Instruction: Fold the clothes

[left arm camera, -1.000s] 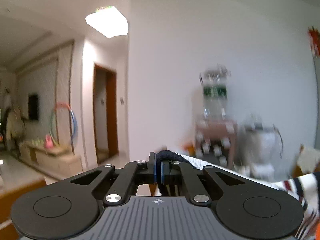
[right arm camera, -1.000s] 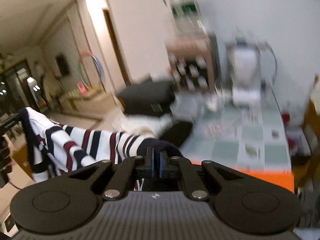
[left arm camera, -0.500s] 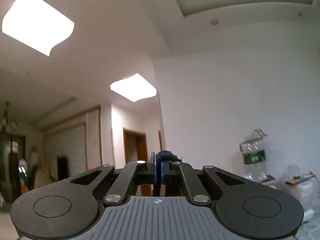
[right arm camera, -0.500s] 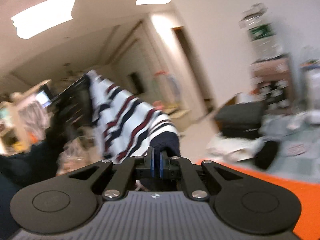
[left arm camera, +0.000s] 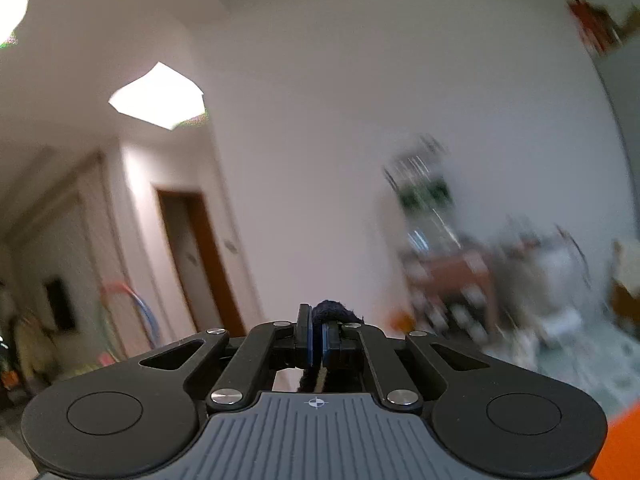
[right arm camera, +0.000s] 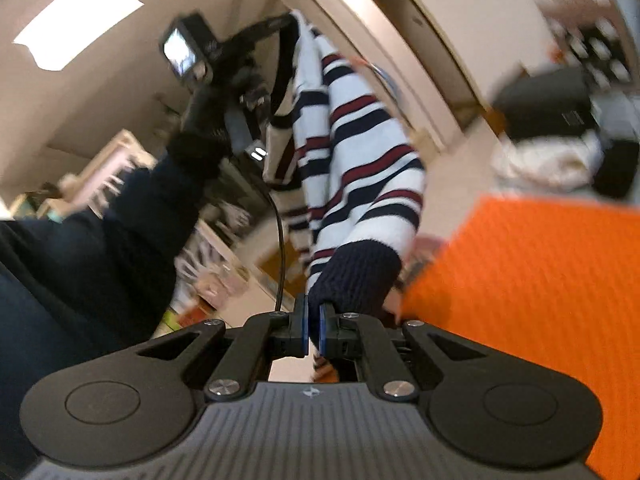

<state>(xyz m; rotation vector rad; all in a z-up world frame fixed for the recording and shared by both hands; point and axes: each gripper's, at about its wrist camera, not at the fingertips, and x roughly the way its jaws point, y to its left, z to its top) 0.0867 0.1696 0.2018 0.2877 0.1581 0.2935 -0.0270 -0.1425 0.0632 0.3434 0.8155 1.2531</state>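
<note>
- The right gripper (right arm camera: pixel 313 326) fills the bottom of the right wrist view, its two blue-padded fingers (right arm camera: pixel 304 328) closed to a narrow gap on a dark knit cuff (it rises up and right from the pads).
- The left gripper (left arm camera: pixel 316 338) sits low in the centre of the left wrist view, pads pressed together on a dark knit edge.
- In the upper left of the right wrist view, the left gripper is held high by a gloved hand (right arm camera: pixel 204 116).
- A dark sleeve (right arm camera: pixel 132 216) runs from that hand down to the left edge.
</note>
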